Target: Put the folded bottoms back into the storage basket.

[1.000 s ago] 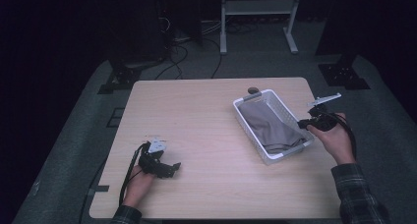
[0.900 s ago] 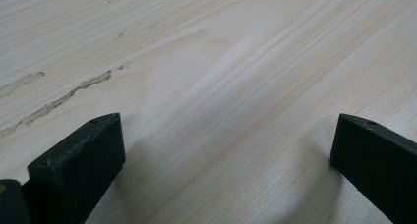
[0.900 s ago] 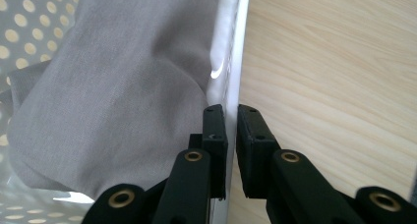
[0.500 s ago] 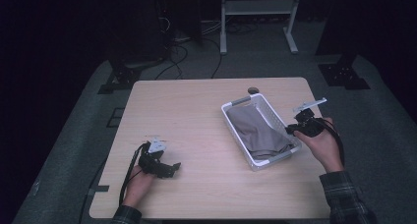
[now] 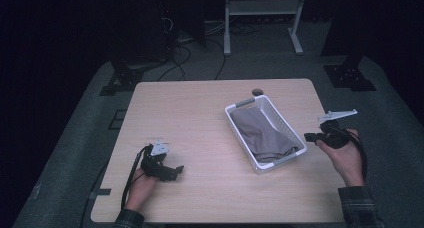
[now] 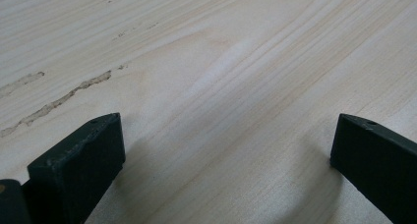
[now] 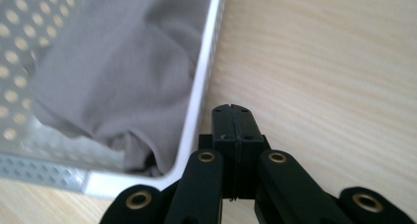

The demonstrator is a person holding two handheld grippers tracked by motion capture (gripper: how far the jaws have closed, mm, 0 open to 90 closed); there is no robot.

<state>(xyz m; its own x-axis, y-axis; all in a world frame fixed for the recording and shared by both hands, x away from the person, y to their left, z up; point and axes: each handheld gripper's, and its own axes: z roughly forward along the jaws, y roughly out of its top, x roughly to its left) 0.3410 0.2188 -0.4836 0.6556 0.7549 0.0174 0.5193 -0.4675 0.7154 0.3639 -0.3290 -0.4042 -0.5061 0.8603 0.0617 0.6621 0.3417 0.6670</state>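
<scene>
A light wooden counter (image 5: 200, 113) fills the middle of the high view. A white perforated basket (image 5: 235, 108) sits at an angle right of centre, with a grey cloth (image 5: 262, 135) crumpled inside it. A small dark round spot (image 5: 257, 92) lies on the counter just beyond the basket's far end.

At the lower left of the high view, the left tool (image 5: 176, 172) rests on the counter in the person's left hand (image 5: 141, 183). In the left gripper view its jaws stand wide apart, released, with bare wood grain between them.

At the right edge of the high view, the right tool (image 5: 309, 136) is held in the right hand (image 5: 346, 155), just beside the basket's near right corner. In the right gripper view its jaws are clenched together on nothing, their tips next to the basket's white rim (image 7: 199, 81).
</scene>
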